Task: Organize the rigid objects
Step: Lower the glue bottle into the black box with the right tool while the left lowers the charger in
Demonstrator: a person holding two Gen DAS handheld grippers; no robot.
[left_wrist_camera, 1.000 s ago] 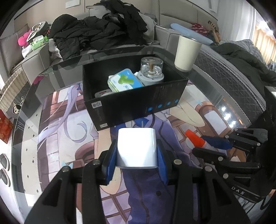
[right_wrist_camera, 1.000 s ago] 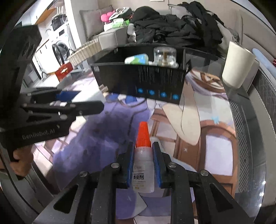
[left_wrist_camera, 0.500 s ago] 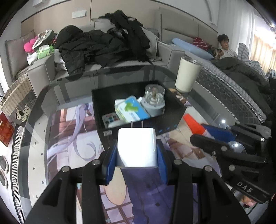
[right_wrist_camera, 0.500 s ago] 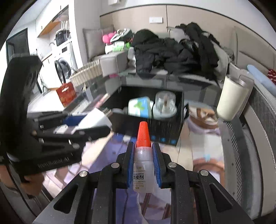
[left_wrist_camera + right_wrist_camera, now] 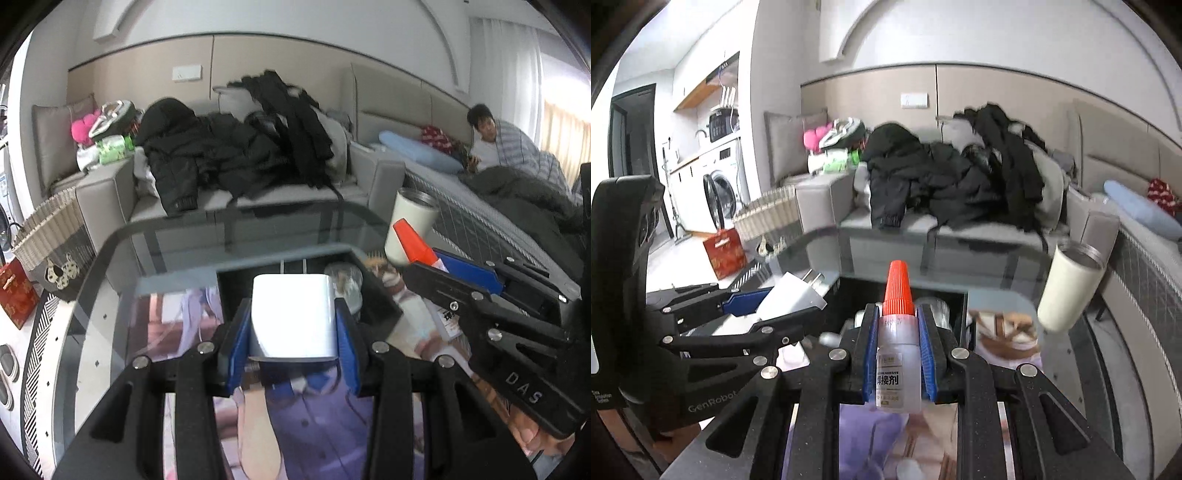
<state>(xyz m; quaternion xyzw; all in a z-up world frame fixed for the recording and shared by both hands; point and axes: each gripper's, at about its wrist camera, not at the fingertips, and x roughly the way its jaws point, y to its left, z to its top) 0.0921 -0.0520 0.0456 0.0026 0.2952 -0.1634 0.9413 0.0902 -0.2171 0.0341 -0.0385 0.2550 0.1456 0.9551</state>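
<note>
So at this point both hands were loaded up. The left gripper (image 5: 293,334) had its blue pads clamped on either side of a white, boxy plastic wall charger (image 5: 293,317), prongs pointing forward, away from the camera. Holding it by the flat sides made sense, since those are the only faces that give the pads a square bite. The right gripper (image 5: 897,354) was squeezed onto a small translucent glue bottle with a ribbed orange cone cap (image 5: 897,347), gripped around the body with the cap standing upright, probably so the label end stayed low and nothing could leak.

Both items were up in the air, off the glass-topped table (image 5: 177,243), and sat just in front of the open black cardboard box (image 5: 945,295) in the middle of the table. That box already had stuff in it: a clear dome-shaped jar-looking thing (image 5: 345,280) was visible behind the charger, the rest was blurred or blocked. A tall cream tumbler with a metal rim (image 5: 1071,288) stood apart on the table, past the box's right side.

Looked like the carry stage, with both pieces being brought over the box wall for dropping in. The tricky bit would be clearing that front wall and finding a gap beside the jar, since both grippers were crowding the same small opening.
</note>
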